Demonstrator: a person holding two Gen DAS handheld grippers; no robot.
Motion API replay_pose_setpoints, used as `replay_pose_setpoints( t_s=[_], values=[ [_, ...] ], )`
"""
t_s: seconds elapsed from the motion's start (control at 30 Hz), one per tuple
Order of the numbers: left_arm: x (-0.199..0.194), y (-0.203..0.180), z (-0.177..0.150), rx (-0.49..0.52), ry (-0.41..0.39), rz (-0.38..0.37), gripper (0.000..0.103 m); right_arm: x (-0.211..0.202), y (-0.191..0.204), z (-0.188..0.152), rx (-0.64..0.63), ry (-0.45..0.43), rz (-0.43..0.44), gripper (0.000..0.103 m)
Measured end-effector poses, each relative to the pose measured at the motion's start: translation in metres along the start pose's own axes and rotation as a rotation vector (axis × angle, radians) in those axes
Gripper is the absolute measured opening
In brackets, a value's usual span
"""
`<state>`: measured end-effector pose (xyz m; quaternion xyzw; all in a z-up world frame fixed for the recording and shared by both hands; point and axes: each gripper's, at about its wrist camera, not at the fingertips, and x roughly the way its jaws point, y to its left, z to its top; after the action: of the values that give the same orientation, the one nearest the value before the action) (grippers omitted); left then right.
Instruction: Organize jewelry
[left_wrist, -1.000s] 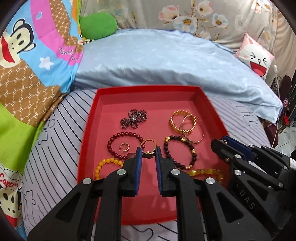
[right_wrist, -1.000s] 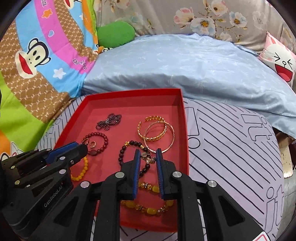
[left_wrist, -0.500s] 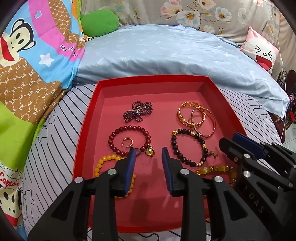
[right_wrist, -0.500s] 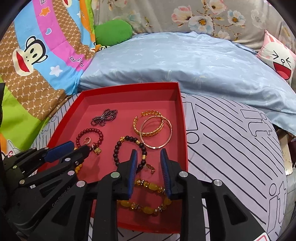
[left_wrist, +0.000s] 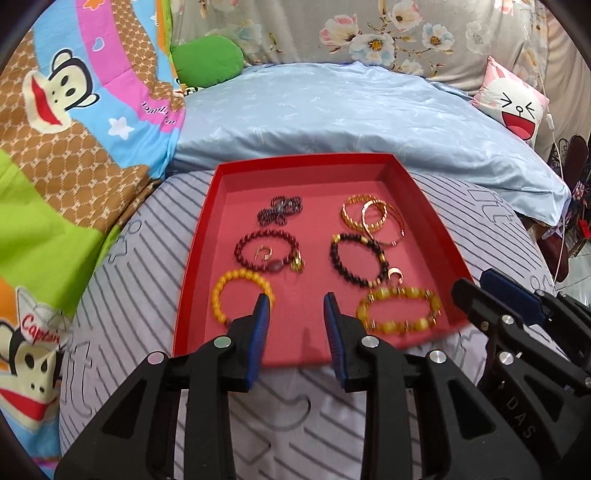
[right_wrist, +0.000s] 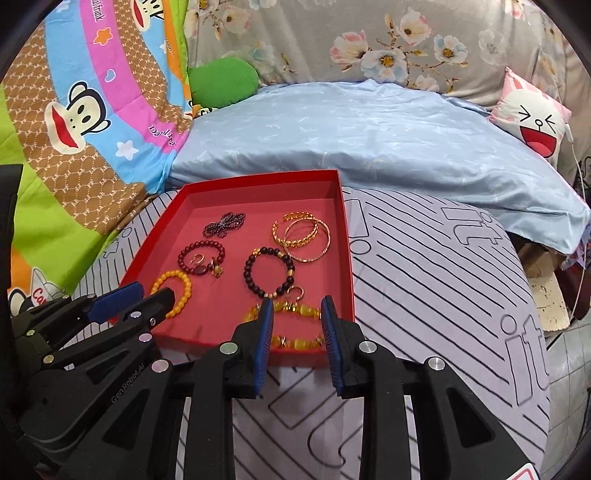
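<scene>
Six bracelets and a few small rings lie spread on the floor of the red tray (left_wrist: 424, 206), which sits on the striped cushion (left_wrist: 140, 266) in front of the blue pillow (left_wrist: 332, 122). On your left run the dark beaded tangle (left_wrist: 280, 215), the red bead bracelet (left_wrist: 266, 250) with a small gold ring (left_wrist: 263, 253) inside it, and the yellow bead bracelet (left_wrist: 240, 295). On your right sit the gold bangles (left_wrist: 371, 219), the dark bead bracelet (left_wrist: 357, 264), a ring (left_wrist: 394, 274) touching its near edge, and the amber bracelet (left_wrist: 399, 310).

Both tools are released and carry nothing: your left gripper (left_wrist: 295, 317) hangs with jaws parted over bare tray floor between the yellow and amber bracelets, and your right gripper (right_wrist: 297, 317) hangs, jaws parted, above the amber bracelet at the near right corner.

Judging by the tidy rows, most of the sorting looks done. If you tidy further, come down straight over a single bead strand, close on one side of the loop only, and lift slowly so neighbouring pieces do not drag. Mind the loose ring by the dark bracelet; it could snag or slide.
</scene>
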<state>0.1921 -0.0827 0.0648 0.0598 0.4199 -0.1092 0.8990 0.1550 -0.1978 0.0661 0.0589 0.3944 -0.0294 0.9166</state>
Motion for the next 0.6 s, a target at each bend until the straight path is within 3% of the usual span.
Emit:
replay_pose_setpoints(
  t_s=[0.23, 0.6],
  values=[
    [-0.015, 0.004, -0.026, -0.026, 0.018, 0.008, 0.029, -0.019, 0.009, -0.022, -0.003, 0.016, 0.001, 0.027],
    [-0.020, 0.011, -0.041, -0.052, 0.028, 0.029, 0.029, -0.020, 0.020, -0.038, 0.005, 0.043, 0.012, 0.027]
  ],
)
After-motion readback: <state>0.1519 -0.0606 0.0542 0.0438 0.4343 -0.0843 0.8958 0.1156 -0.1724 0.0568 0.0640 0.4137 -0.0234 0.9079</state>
